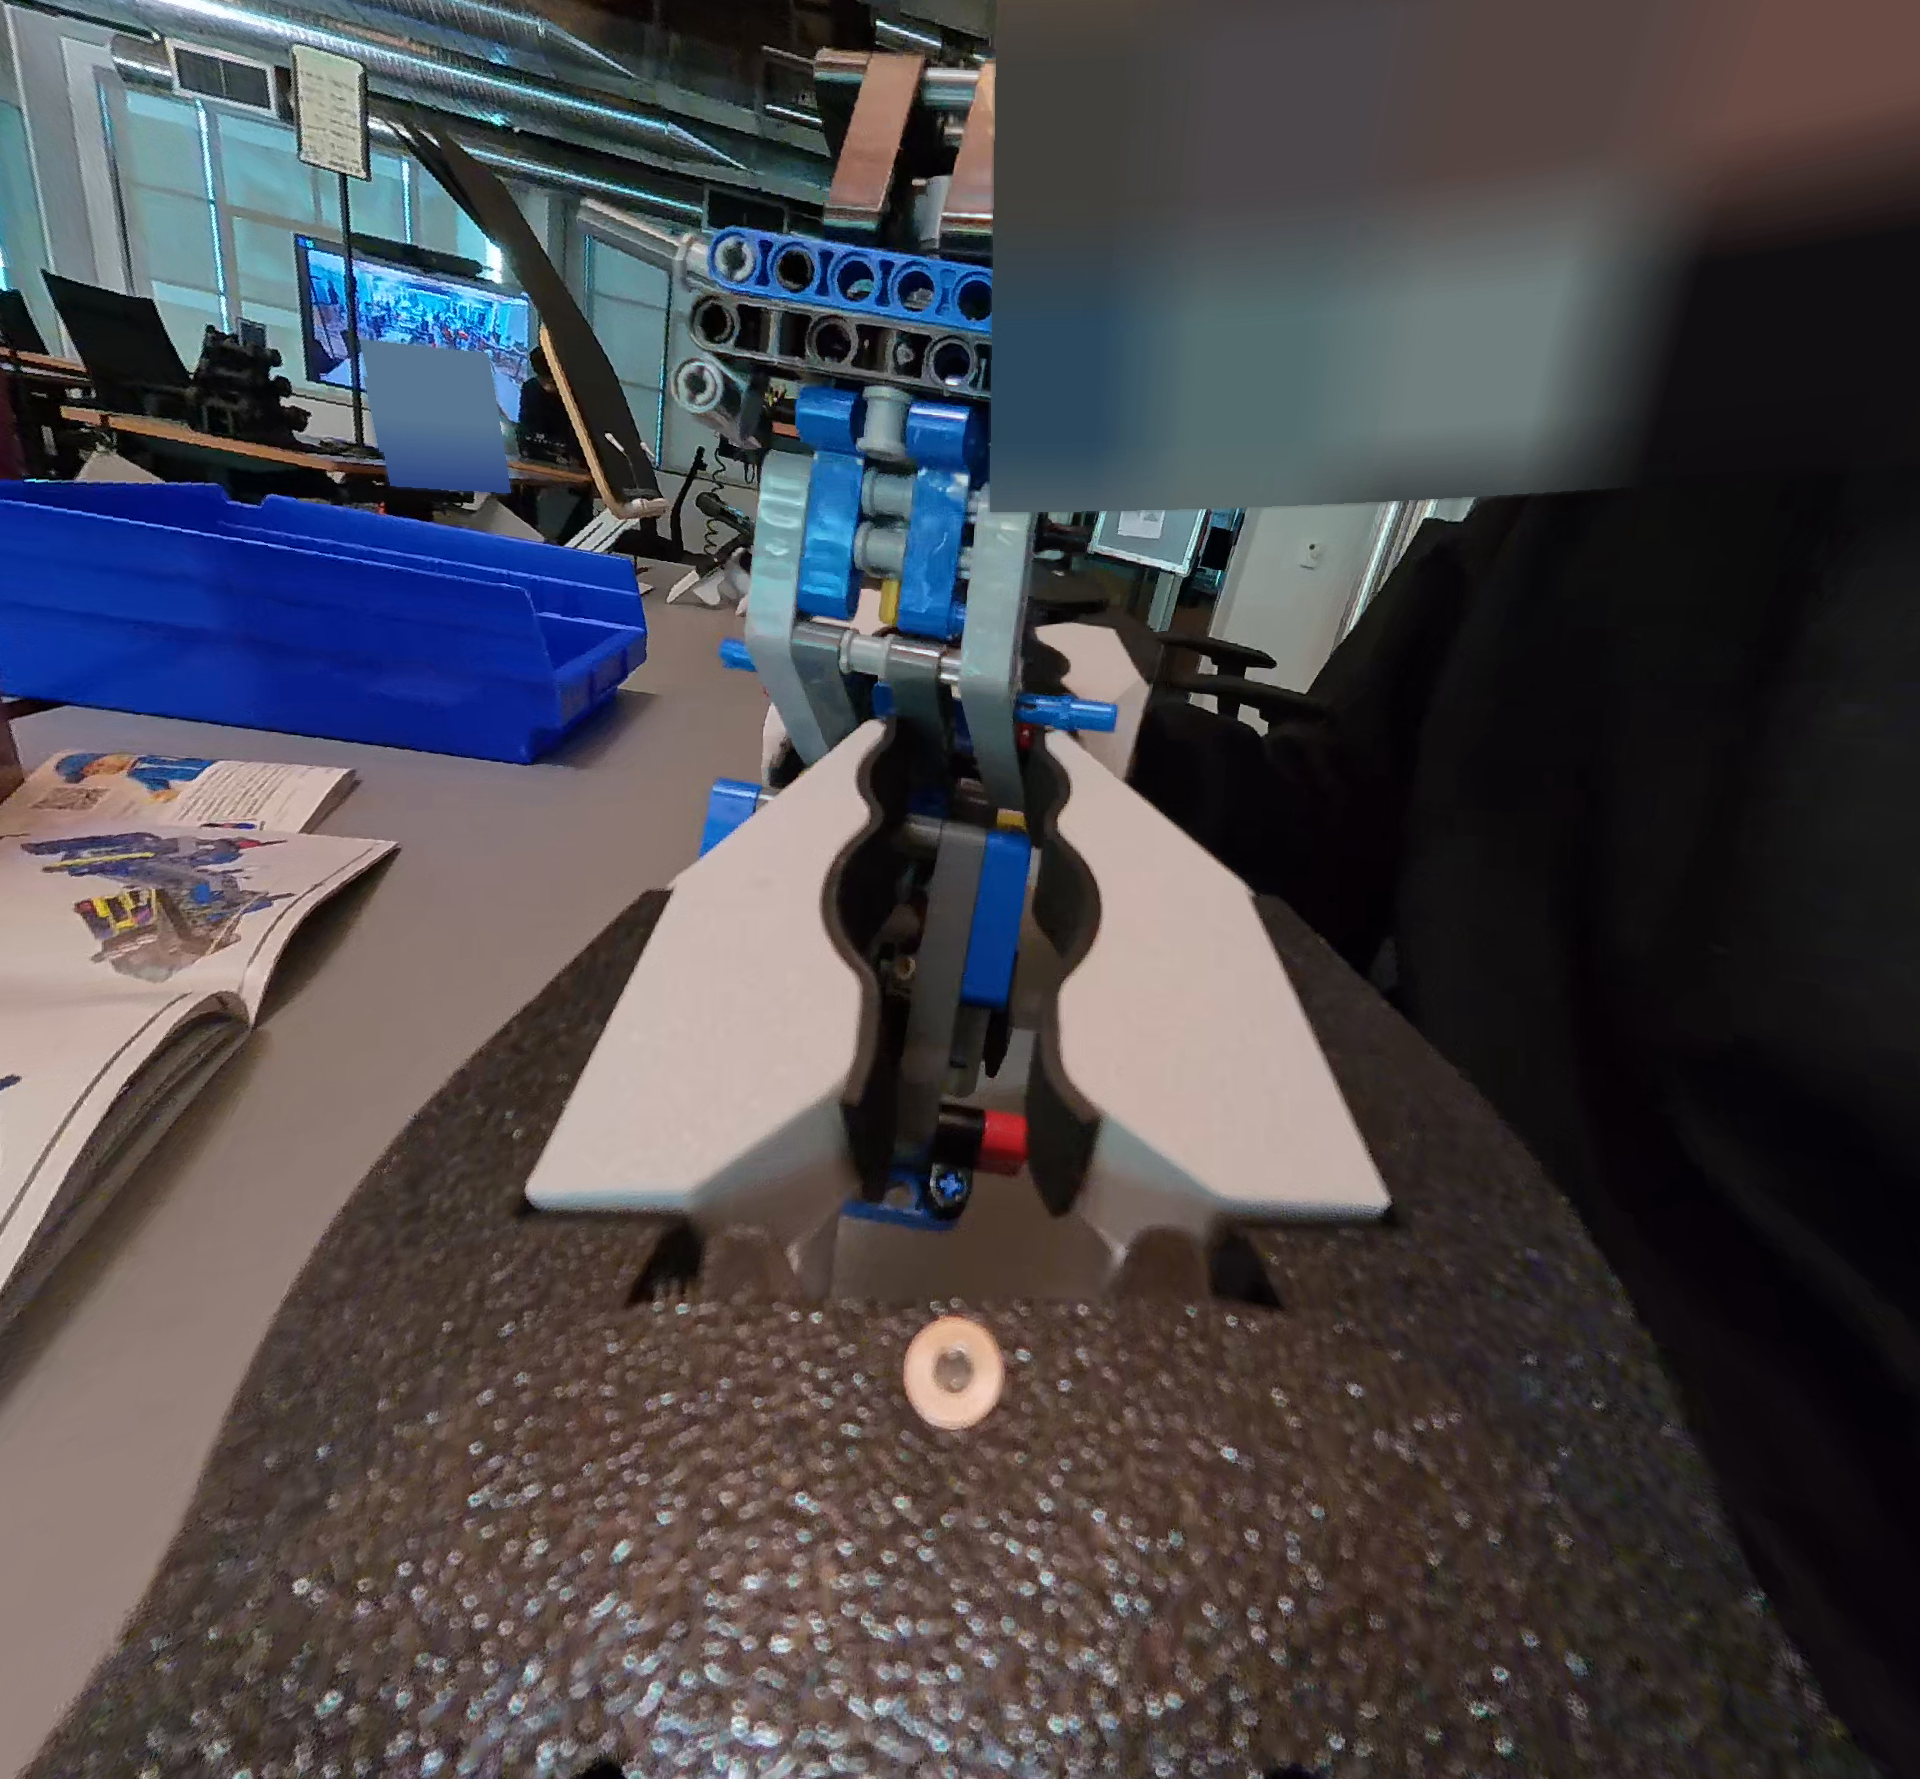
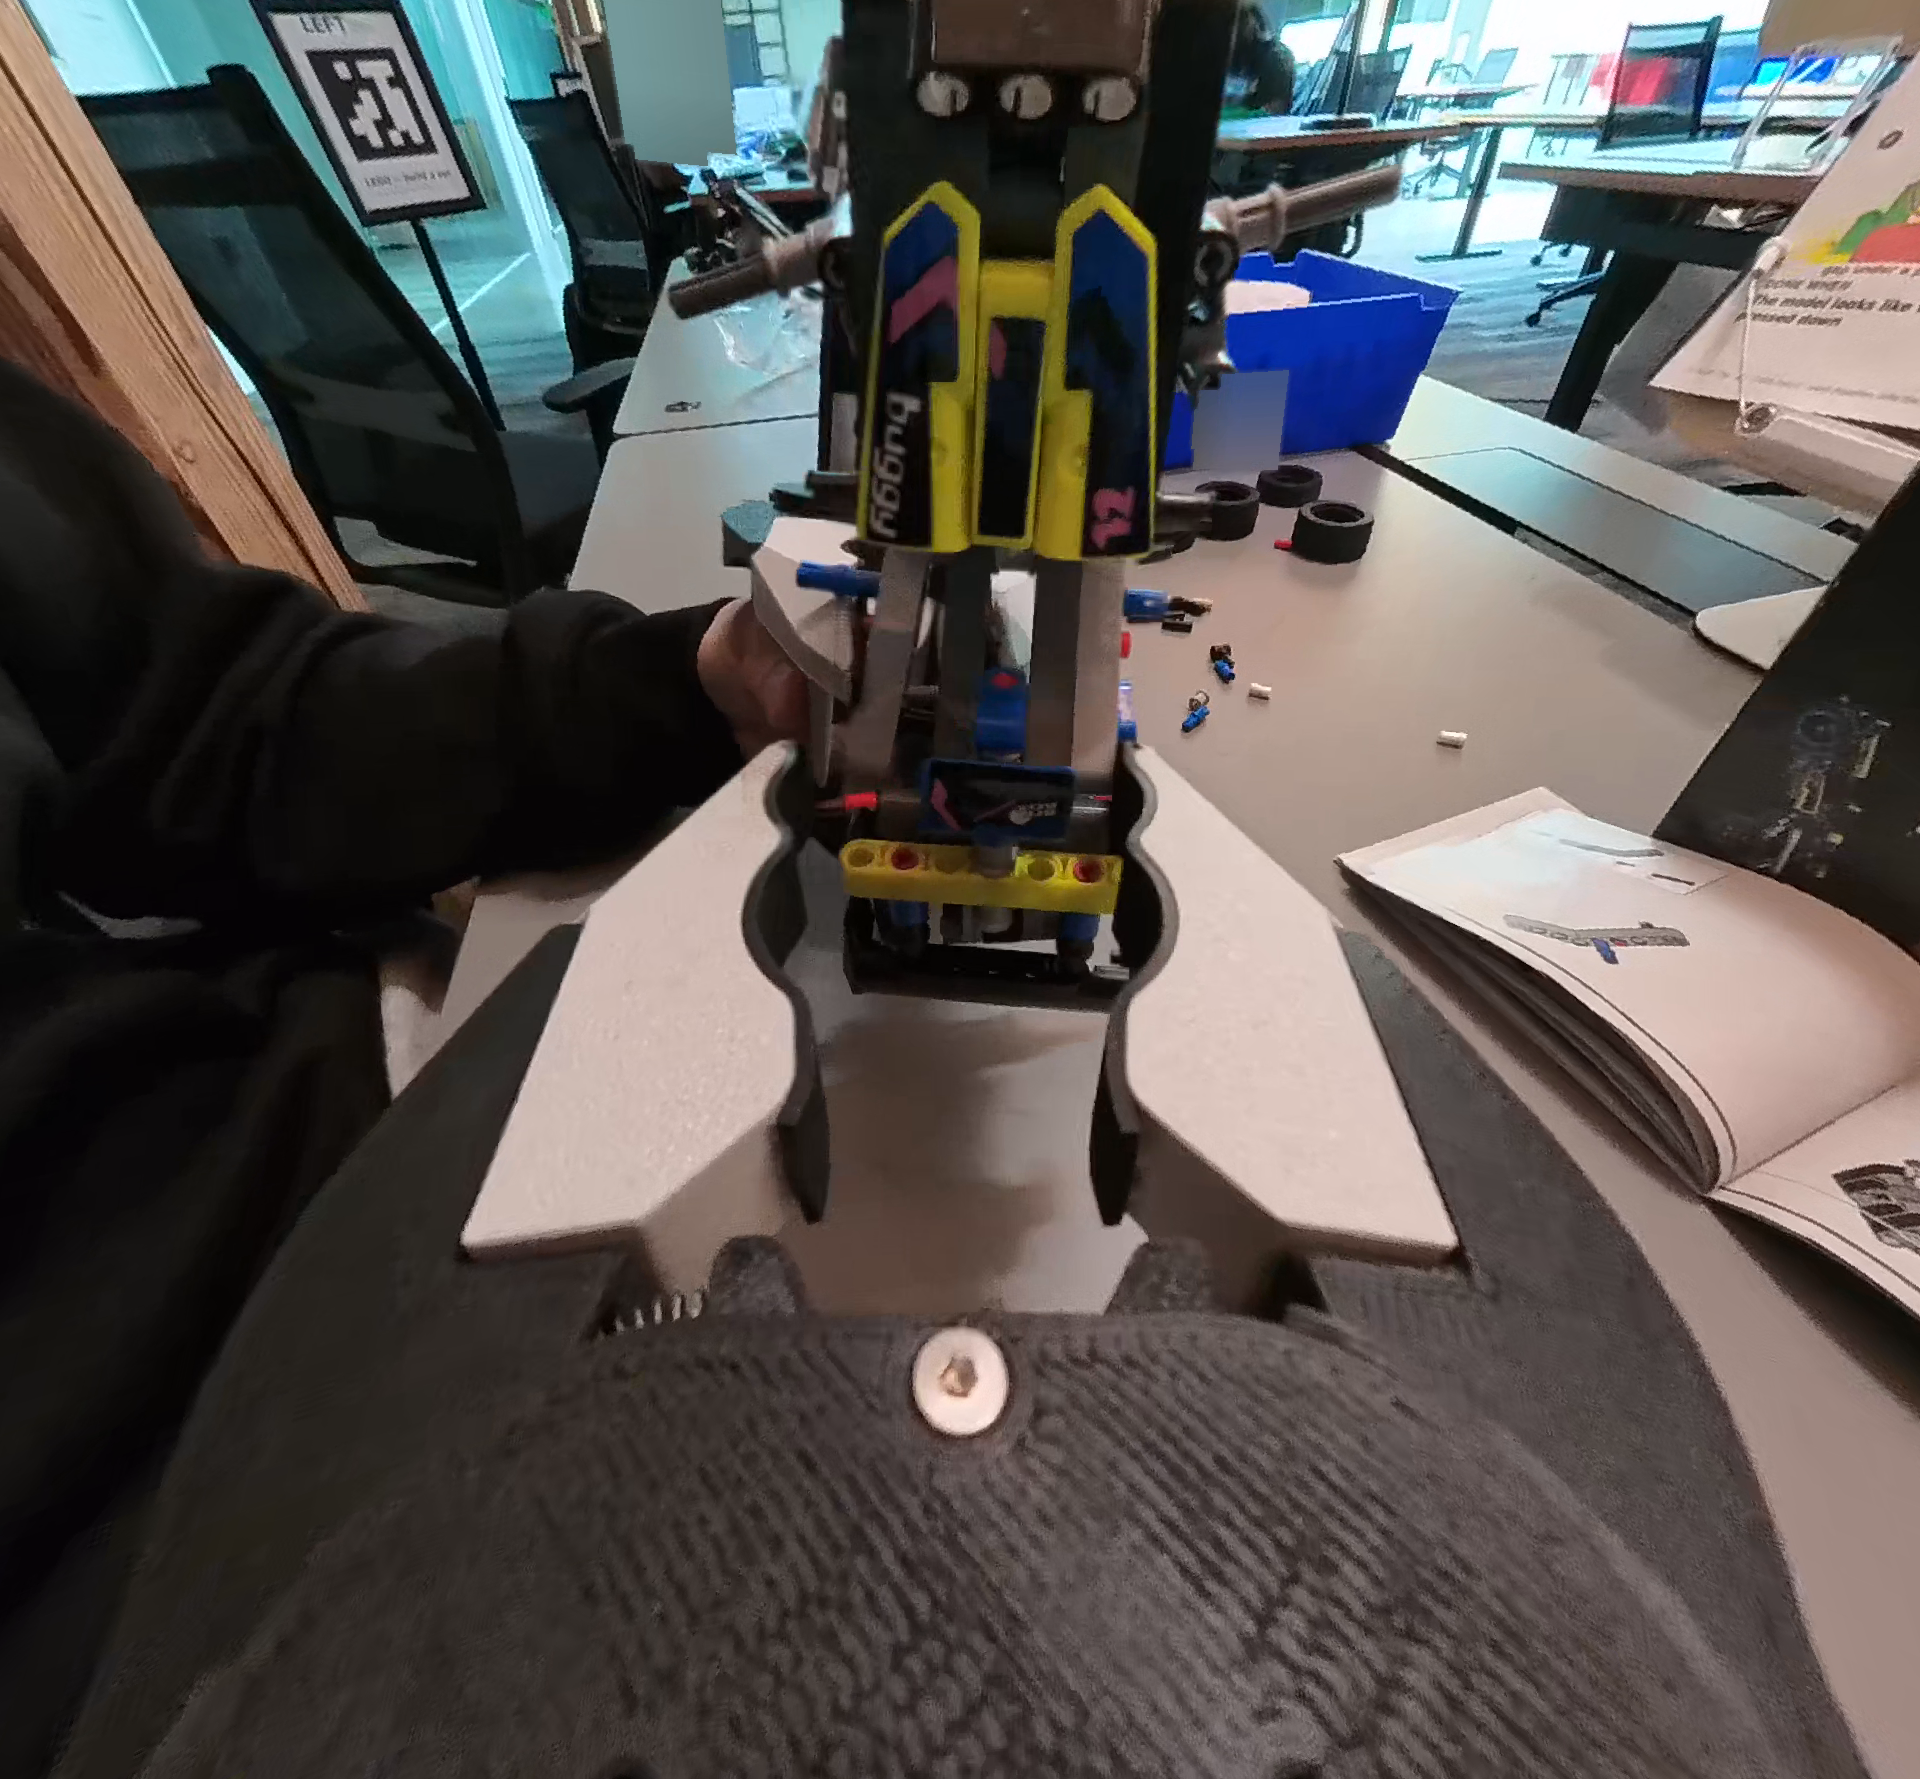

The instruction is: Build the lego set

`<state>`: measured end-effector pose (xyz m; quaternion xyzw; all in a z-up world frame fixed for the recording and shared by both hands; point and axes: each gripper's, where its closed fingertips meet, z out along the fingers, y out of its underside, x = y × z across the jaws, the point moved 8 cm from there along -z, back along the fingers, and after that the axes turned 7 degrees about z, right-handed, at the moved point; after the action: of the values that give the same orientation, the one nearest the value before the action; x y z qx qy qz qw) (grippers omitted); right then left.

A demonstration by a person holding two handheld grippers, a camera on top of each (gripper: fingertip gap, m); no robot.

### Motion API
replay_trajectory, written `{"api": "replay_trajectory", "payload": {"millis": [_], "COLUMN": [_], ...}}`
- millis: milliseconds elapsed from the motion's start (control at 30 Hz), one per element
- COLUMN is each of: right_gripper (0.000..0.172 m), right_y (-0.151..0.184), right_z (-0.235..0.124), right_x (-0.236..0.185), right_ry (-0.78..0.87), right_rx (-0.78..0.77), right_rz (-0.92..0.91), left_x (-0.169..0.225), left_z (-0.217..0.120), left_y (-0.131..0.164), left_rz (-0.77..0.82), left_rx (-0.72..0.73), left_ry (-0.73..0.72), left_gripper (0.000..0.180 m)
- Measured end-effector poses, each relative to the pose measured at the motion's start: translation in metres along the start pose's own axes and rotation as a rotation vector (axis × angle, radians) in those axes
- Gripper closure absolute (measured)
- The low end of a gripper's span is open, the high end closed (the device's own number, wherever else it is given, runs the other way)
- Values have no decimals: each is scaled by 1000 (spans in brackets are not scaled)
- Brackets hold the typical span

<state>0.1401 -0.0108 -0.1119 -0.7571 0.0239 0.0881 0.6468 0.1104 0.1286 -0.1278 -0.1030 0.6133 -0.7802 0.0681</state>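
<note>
Both grippers are clamping one blue, grey and yellow plastic brick-built buggy model (image 2: 997, 399), raised off the grey worktop (image 2: 1455, 649).

Left gripper (image 1: 951, 763): fingers are gripping its narrow blue-grey frame at 12 o'clock.

Right gripper (image 2: 961, 794): fingers are pressing its yellow-beam end.

Judgement: a two-handed hold is in hand; both grips need to stay firm.

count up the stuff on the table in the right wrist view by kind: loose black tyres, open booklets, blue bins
Loose black tyres: 3
Open booklets: 1
Blue bins: 1
Total: 5
Small loose pins also lie scattered on the table; too small to count surely.
</note>
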Motion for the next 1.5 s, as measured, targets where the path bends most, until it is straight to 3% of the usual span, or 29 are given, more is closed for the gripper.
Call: {"api": "replay_trajectory", "payload": {"millis": [100,533,900,1100,1500], "right_gripper": [124,123,124,123,122], "right_y": [-2,-9,-5,0,2], "right_z": [1,6,4,3,3], "right_x": [0,-17,-6,6,8], "right_ry": [28,136,79,50,94], "right_rx": [39,63,85,118,91], "right_rz": [-3,-106,-16,146,80], "left_x": [0,6,2,-6,-6], "left_z": [-1,-5,-2,1,4], "left_y": [-1,-8,-5,-1,2], "left_rz": [-23,17,-47,-121,-137], "left_rx": [35,107,102,93,66], "left_ry": [7,49,16,-55,-87], "left_gripper": [161,161,161,160,160]}}
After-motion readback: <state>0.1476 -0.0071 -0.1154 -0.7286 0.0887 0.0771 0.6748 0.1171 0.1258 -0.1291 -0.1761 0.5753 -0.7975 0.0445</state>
